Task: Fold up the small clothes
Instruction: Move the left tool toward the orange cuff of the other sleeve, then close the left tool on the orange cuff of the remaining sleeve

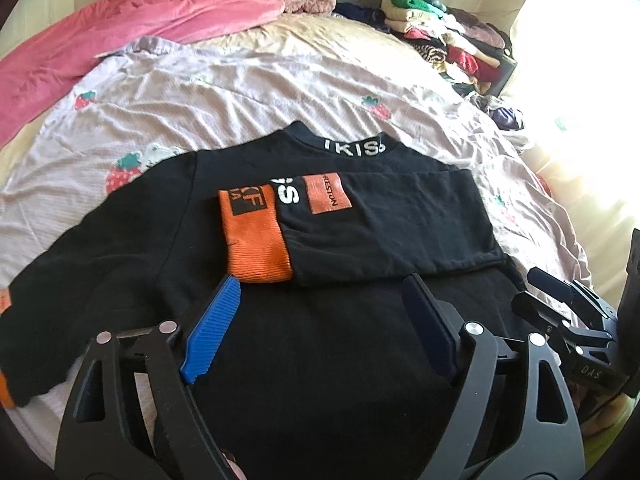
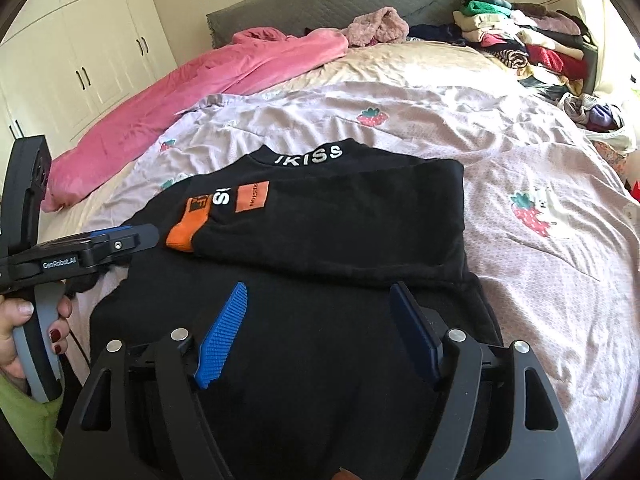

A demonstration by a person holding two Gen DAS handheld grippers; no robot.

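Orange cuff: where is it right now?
In both views the orange cuff lies on the chest of the black top, folded across it, just left of the orange patch, below the lettered collar.

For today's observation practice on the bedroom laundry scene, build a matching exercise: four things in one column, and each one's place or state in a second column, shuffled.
Things:
1. black sweatshirt
2. orange cuff
3. pink blanket
4. stacked clothes

Places or states:
A. piled at the bed's far right corner
B. bunched along the left side of the bed
C. spread flat on the strawberry sheet
D. folded across the garment's chest

Pairs: 1-C, 2-D, 3-B, 4-A
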